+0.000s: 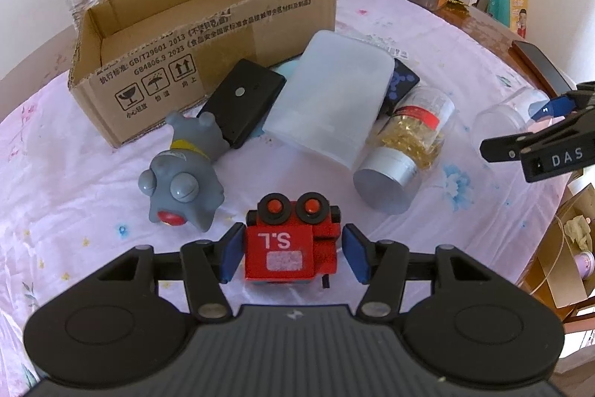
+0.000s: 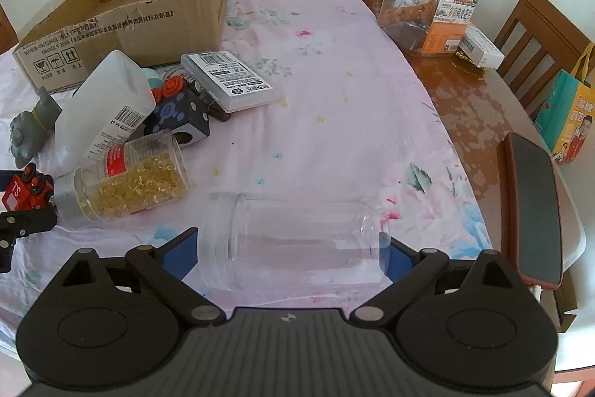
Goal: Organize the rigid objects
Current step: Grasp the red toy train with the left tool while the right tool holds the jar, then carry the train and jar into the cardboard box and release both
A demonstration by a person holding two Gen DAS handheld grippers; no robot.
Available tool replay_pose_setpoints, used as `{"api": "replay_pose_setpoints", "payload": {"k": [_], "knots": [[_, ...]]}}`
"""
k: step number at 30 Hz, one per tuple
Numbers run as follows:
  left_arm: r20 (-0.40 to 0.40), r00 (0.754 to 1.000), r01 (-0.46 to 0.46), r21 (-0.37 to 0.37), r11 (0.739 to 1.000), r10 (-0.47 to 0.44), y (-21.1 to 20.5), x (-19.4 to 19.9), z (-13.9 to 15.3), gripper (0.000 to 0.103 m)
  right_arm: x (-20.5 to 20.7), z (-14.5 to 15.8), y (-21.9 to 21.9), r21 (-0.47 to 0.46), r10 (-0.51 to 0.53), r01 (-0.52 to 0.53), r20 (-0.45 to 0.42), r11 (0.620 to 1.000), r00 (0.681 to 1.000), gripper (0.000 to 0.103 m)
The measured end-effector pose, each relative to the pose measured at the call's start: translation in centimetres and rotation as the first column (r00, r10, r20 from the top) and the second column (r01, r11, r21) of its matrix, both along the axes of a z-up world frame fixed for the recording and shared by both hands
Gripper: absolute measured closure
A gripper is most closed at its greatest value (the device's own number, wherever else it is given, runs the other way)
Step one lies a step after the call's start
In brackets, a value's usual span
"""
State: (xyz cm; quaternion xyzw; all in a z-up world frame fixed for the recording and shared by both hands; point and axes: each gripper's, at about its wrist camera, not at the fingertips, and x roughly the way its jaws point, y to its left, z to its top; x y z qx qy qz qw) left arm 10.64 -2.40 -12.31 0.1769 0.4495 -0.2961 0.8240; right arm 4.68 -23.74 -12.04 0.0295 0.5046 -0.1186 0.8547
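Note:
A red toy robot [image 1: 286, 248] marked "S.L" stands on the pink cloth between the blue pads of my left gripper [image 1: 292, 253]. The left pad is at its side and a thin gap shows at the right pad, so the jaws are open. A clear empty jar [image 2: 305, 240] lies on its side between the pads of my right gripper [image 2: 290, 257]. The pads stand wide, close to the jar's two ends, and I see no squeeze. The open cardboard box [image 1: 193, 36] at the back left looks empty.
A grey rubber toy [image 1: 182, 185], black case [image 1: 241, 99], translucent white container [image 1: 331, 99], dark cube [image 2: 182, 118], flat labelled case [image 2: 230, 80] and capsule jar [image 2: 130, 181] lie heaped by the box. A phone [image 2: 531, 211] sits at the right table edge; jars crowd the far side.

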Motion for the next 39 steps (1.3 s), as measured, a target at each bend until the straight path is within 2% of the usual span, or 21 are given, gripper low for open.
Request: {"api": "replay_pose_setpoints", "payload": {"k": [3,14,20,25,33,39], "knots": [[0.0,1.0,0.001,0.008,1.0,-0.001,-0.2,0.1,0.0,0.049,0.1,0.1,-0.1,-0.004,-0.003,0.003,-0.006,1.0,1.0,0.009],[-0.011,1.0,0.022,0.018,1.0,-0.022,-0.1,0.2,0.9,0.052,0.6,0.9,-0.2,0.006,0.057,-0.057,-0.024,0.998,0.998,0.009],[-0.027,0.998,0.062,-0.011,0.998,-0.062,0.6,0.9,3.6,0.052,1.6,3.0,-0.4,0.031,0.144,-0.144,-0.004,0.989,0.99,0.009],[-0.032,0.994,0.099,-0.04,0.994,-0.1,1.1,2.6,6.3,0.052,3.6,6.0,-0.5,0.062,0.202,-0.205,0.052,0.977,0.978,0.009],[0.076,0.988,0.137,-0.066,0.988,-0.132,1.3,7.6,10.2,0.052,8.3,10.0,1.2,0.039,0.292,-0.3,0.148,0.953,0.945,0.009],[0.138,0.983,0.133,-0.063,0.989,-0.123,1.0,13.0,11.4,0.052,12.4,11.8,3.2,0.031,0.331,-0.343,0.198,0.939,0.923,0.009]]}}
